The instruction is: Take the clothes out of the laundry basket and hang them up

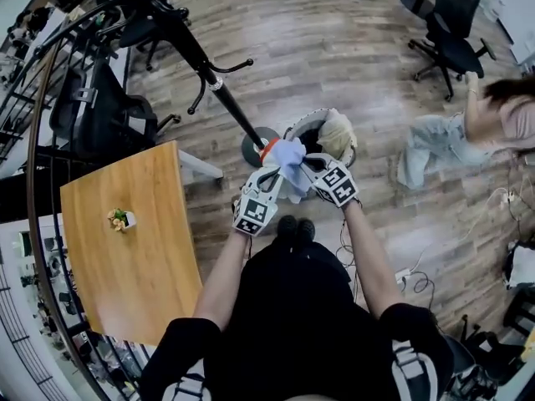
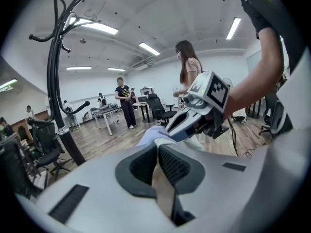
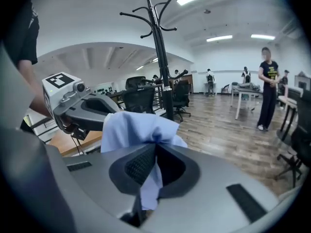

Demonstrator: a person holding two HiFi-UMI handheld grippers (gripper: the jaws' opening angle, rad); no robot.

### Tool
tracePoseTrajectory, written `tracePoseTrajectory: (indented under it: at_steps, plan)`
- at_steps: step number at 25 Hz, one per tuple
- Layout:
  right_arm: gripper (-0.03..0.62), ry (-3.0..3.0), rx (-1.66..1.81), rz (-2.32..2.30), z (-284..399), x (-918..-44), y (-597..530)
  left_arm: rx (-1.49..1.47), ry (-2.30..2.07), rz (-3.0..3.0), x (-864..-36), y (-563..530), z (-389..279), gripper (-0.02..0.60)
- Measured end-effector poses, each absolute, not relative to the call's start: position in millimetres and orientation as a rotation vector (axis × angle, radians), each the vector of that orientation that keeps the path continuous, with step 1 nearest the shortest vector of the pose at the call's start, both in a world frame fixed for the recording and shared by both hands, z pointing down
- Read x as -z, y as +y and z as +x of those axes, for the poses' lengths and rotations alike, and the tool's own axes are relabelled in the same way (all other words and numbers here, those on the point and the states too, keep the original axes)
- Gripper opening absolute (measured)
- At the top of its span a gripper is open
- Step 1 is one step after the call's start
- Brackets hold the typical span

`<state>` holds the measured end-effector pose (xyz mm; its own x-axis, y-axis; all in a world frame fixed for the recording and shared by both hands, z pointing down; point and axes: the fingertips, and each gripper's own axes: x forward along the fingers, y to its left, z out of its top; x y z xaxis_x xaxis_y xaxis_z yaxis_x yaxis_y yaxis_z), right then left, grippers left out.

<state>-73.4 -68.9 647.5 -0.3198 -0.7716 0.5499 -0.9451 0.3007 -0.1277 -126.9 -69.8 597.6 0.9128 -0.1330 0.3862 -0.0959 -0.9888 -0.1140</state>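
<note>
- Here the left gripper (image 2: 158,148) has its jaws pressed together on a fold of the blue cloth (image 2: 153,134). A pale strip of fabric runs down between the pads.
- The right gripper (image 3: 154,148) is clamped on the same cloth, which bunches up above the jaws and hangs in a tail between them.
- In the head view the two grippers meet almost tip to tip in front of the wearer. The cloth is bundled between them, with the left gripper on its left edge and the right gripper on its lower right.
- Seen from above, the cloth lies over the near rim of the basket (image 1: 303,124). A beige garment (image 1: 338,132) fills the basket's right side.
- The coat rack (image 1: 194,53) has its round base (image 1: 254,147) just beside the basket on the left. Its pole slants up and away to the left, close to the left gripper's tip.
- A wooden table (image 1: 138,257) stands to the left, its near corner close to the left arm. A small plant (image 1: 119,219) sits on it.
- Beyond the basket the wood floor (image 1: 334,48) is open. To the right, cables (image 1: 418,278) trail over the floor.
- A person (image 1: 451,136) is at the right, well apart from the basket, and a chair (image 1: 451,36) stands farther off.
</note>
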Motion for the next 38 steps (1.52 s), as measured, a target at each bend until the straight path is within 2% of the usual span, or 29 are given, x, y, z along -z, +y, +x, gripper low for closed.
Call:
tracePoseTrajectory:
  at_steps: [7,20,23,30,38]
  plan:
    - [0.017,-2.280,-0.454,1.628,-62.1,-583.8,-85.3,0.684,0.333,-2.981,-612.0,-86.1,-157.4,0.032]
    - [0.015,-2.431,-0.272,1.429,-106.5,-524.1,-101.7,0.733,0.344,-3.080,-631.4,-73.3,-151.9,0.035]
    - [0.015,-2.447,-0.289,1.422,-107.2,-526.4,-95.6,0.774,0.381,-3.089,-642.3,-76.5,-166.0,0.100]
    - [0.015,-2.560,-0.282,1.372,-105.3,-503.9,-77.1,1.096,0.398,-2.995,-716.8,-95.5,-201.4,0.175]
    - [0.015,-2.634,-0.202,1.338,-99.1,-455.5,-43.6,1.195,0.286,-2.868,-752.2,-120.9,-155.0,0.217]
